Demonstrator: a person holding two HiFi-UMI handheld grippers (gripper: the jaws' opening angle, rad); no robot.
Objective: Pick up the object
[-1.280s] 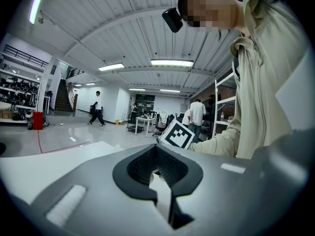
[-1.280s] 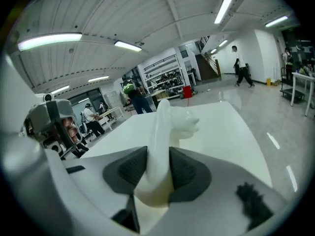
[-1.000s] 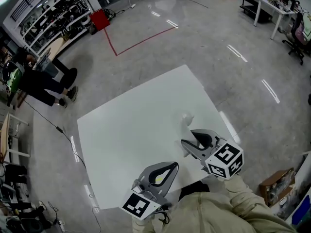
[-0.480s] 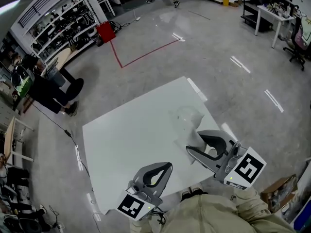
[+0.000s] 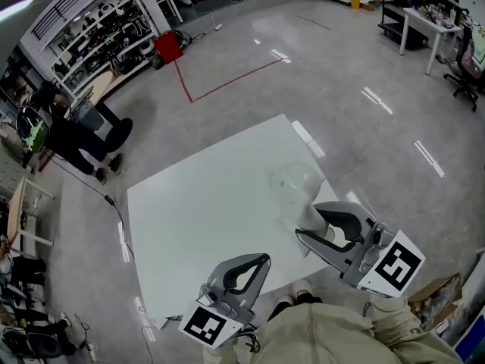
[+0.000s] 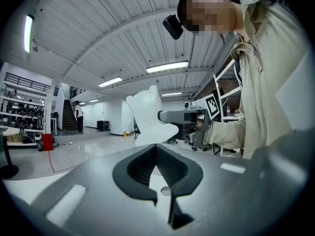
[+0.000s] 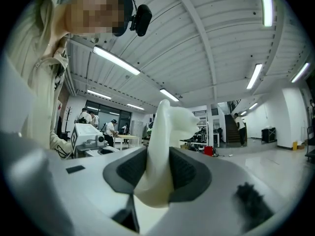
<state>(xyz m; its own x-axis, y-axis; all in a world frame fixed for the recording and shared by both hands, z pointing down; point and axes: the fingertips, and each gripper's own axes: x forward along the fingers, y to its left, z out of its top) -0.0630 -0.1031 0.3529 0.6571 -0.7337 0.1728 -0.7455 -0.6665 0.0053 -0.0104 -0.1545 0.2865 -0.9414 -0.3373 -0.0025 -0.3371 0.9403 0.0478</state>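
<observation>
The object is a white, smooth, curved plastic piece, held up over the right side of the white table. My right gripper is shut on its lower end. In the right gripper view the piece stands upright between the ribbed pads and rises well above them. My left gripper hovers at the table's near edge, shut with nothing in it. In the left gripper view its tips meet, and beyond them the white piece shows in the right gripper.
Shelving racks stand far left, with a person beside them. Red tape marks the grey floor beyond the table. A cable runs past the table's left edge. A cardboard box sits at the lower right.
My right gripper has come up and toward me with the white piece, which was low by the table a second ago. The left gripper has barely shifted.
</observation>
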